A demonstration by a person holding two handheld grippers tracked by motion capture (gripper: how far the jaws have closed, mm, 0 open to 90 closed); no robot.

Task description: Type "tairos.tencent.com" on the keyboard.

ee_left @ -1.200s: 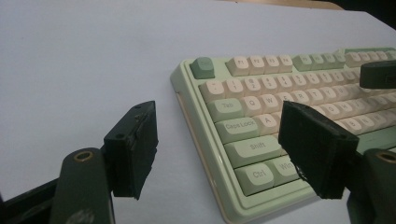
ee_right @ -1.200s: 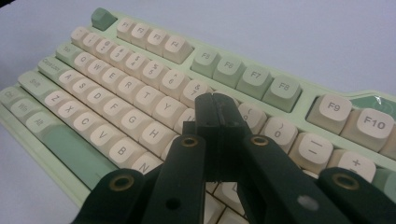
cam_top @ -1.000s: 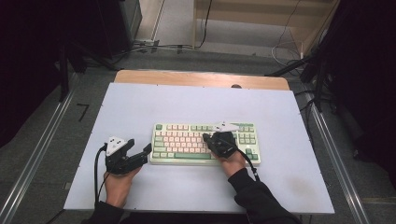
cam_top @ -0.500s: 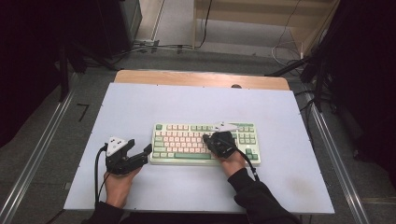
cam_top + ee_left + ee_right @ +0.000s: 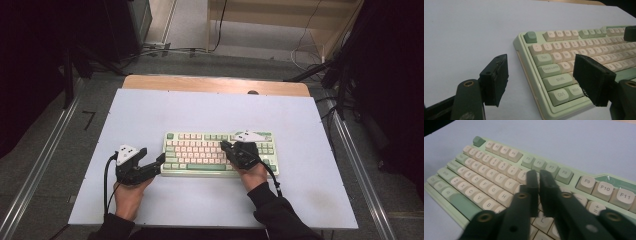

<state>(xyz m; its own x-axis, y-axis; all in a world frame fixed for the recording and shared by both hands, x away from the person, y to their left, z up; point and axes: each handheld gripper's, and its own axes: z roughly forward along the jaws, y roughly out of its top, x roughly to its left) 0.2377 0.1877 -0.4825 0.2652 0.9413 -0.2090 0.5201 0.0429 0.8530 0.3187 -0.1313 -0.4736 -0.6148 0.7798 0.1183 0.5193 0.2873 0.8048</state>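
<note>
A mint-green keyboard [image 5: 200,167] with cream keys lies across the middle of the white table [image 5: 165,112]. My left gripper [image 5: 152,156] rests at the keyboard's left front corner, open, one jaw over the bare table and the other over the Shift and Win keys. In the left gripper view the keyboard [image 5: 564,50] runs between the jaws of the left gripper [image 5: 542,75], untouched. My right gripper [image 5: 223,145] hovers over the right half of the keys. Its jaws have just been opening; in the right gripper view the right gripper [image 5: 539,176] shows a narrow gap with nothing in it above the keyboard [image 5: 486,177].
The white table top has a wooden strip [image 5: 215,84] along its far edge. Metal rails [image 5: 45,160] run along both sides of the table. Cables lie on the floor [image 5: 185,50] beyond it.
</note>
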